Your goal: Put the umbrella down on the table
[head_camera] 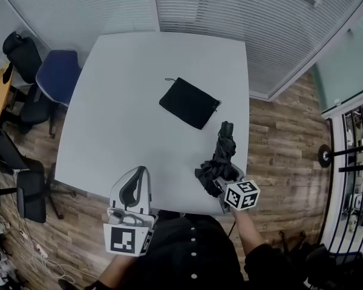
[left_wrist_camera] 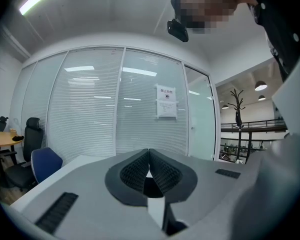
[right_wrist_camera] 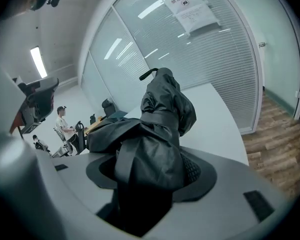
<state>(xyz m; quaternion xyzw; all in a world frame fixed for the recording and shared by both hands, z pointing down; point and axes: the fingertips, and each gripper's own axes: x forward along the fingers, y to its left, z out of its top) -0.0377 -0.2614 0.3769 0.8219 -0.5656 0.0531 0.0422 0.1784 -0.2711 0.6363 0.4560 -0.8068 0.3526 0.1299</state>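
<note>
The right gripper is clamped on the folded black fabric umbrella — its tip points to twelve o'clock, over the white square table near its right edge, at five o'clock from the flat black cloth pouch. The left gripper — jaws together, nothing between them — hangs at the table's near edge.

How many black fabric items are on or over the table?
2: a flat pouch lies near the table's middle; the folded umbrella is held by the right gripper at the near right edge.
</note>
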